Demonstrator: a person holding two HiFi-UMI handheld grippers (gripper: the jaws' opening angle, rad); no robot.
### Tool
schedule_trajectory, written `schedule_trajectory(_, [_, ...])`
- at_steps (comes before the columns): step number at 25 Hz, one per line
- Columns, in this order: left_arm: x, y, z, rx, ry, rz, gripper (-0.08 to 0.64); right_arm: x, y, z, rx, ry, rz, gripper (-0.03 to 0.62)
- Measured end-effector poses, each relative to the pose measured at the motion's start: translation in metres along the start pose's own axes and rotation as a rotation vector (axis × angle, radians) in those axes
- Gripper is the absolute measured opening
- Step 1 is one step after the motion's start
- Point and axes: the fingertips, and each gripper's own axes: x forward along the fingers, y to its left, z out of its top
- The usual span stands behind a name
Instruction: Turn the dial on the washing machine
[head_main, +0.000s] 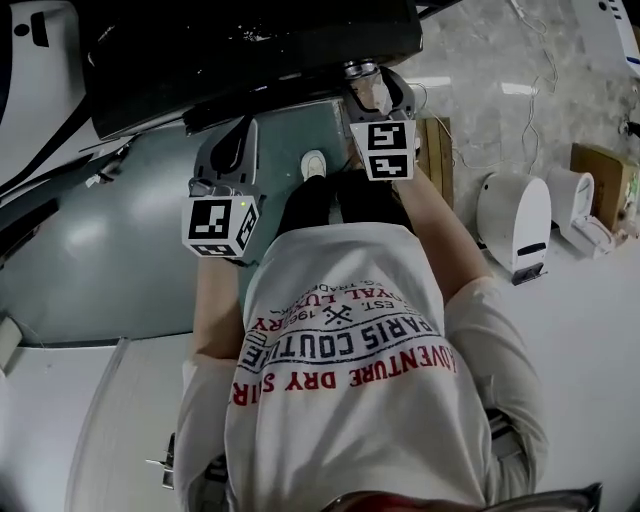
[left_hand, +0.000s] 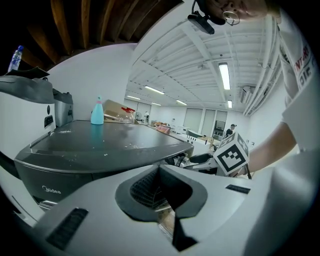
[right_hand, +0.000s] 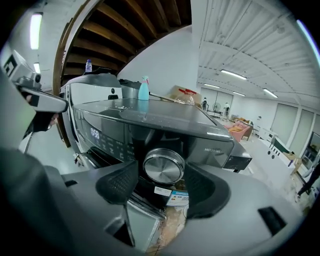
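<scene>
The dark grey washing machine (head_main: 250, 40) (right_hand: 150, 117) stands in front of me. Its round silver dial (right_hand: 163, 166) sits on the front panel, seen in the head view as a small metal knob (head_main: 360, 68). My right gripper (right_hand: 162, 182) (head_main: 366, 82) is open with a jaw on either side of the dial, and a thin gap shows on each side. My left gripper (left_hand: 160, 170) (head_main: 238, 130) hangs lower left of the panel, shut on nothing, apart from the machine (left_hand: 100, 145).
A blue bottle (right_hand: 144, 89) (left_hand: 97, 111) stands on the machine's lid. A lit display (right_hand: 95, 133) sits left of the dial. White appliances (head_main: 515, 222) and a cardboard box (head_main: 600, 180) are on the floor at right. My shoe (head_main: 314, 163) is by the machine's base.
</scene>
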Motion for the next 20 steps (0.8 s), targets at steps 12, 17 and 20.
schedule_trajectory(12, [-0.007, 0.002, 0.007, 0.002, -0.021, 0.040, 0.017, 0.013, -0.010, -0.009, 0.108, 0.065, 0.023, 0.284])
schedule_trajectory(17, [-0.006, 0.005, 0.008, 0.001, -0.024, 0.055, 0.015, 0.014, -0.015, -0.011, 0.325, 0.050, 0.134, 0.284])
schedule_trajectory(20, [-0.007, 0.006, 0.009, -0.002, -0.029, 0.066, 0.015, 0.014, -0.014, -0.012, 0.398, 0.039, 0.186, 0.284])
